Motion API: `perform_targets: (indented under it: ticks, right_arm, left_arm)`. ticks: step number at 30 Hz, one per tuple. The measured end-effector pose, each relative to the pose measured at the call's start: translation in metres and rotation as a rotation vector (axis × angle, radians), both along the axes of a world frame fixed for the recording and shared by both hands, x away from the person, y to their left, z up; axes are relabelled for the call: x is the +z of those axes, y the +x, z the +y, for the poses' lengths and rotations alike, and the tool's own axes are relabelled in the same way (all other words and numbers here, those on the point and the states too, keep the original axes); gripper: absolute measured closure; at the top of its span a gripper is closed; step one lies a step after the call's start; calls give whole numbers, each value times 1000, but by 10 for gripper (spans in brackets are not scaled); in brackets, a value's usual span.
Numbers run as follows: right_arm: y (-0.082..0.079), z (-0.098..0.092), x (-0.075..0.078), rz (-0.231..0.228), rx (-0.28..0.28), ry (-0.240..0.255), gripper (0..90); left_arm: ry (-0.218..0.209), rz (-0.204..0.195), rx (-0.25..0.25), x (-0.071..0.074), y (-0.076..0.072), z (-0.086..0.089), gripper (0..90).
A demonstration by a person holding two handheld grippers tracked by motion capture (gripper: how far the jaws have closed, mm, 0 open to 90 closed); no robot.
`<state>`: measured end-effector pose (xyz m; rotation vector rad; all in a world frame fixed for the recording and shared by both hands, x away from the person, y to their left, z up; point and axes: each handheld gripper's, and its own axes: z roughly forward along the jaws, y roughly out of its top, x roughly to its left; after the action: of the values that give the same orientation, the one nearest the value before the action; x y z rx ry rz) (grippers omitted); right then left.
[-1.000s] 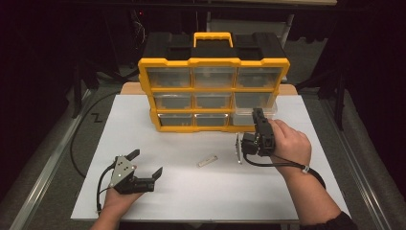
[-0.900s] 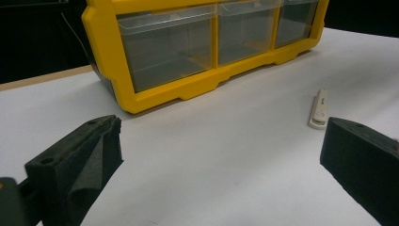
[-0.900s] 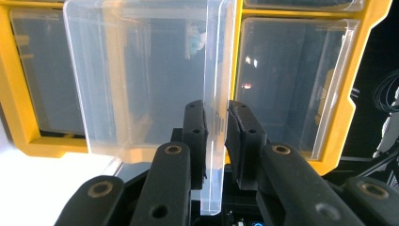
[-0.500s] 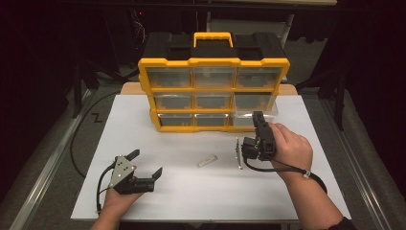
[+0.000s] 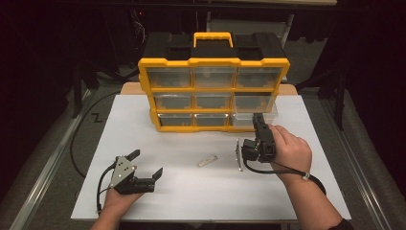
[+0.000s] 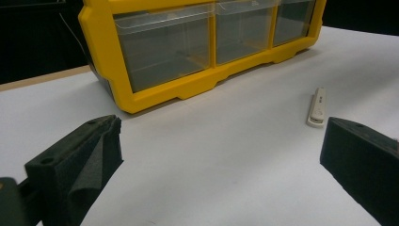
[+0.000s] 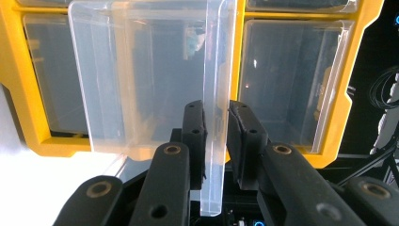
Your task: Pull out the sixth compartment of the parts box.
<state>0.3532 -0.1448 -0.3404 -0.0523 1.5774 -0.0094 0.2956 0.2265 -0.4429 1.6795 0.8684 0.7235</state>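
A yellow-framed organiser (image 5: 213,62) with clear drawers stands upright at the back of the white table top. Its bottom right clear drawer (image 5: 249,116) sticks out a little towards me. My right gripper (image 5: 258,120) is shut on that drawer; in the right gripper view its pads (image 7: 195,134) pinch the thin front wall of the clear drawer (image 7: 141,70). My left gripper (image 5: 146,163) rests open on the table at the front left, nothing between its jaws (image 6: 221,136). A small white flat piece (image 5: 208,160) lies between the two hands, also seen ahead of the left jaws (image 6: 317,107).
The white sheet (image 5: 191,191) covers the table, with bare room in front of the organiser. A black cable (image 5: 76,143) loops off the left edge. Dark floor and stands surround the table.
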Motion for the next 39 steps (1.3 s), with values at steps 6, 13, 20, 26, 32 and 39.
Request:
perform_targets:
  ticks: [6,13,20,26,32,39]
  right_arm:
    - [2,1,0,-2,1,0,799]
    - [2,1,1,3,0,0,796]
    - [4,0,5,40,-18,7,715]
    - [1,-1,9,51,-20,23,624]
    - [-2,-2,4,62,-7,35,549]
    - [-9,-3,-2,71,-2,43,496]
  left_arm:
    - [1,1,0,0,0,0,3]
    - [2,1,0,0,0,0,4]
    - [2,1,-1,0,0,0,3]
    - [0,3,-1,0,0,0,3]
    - [-2,3,0,0,0,0,4]
    - [-2,4,-2,0,-1,-1,3]
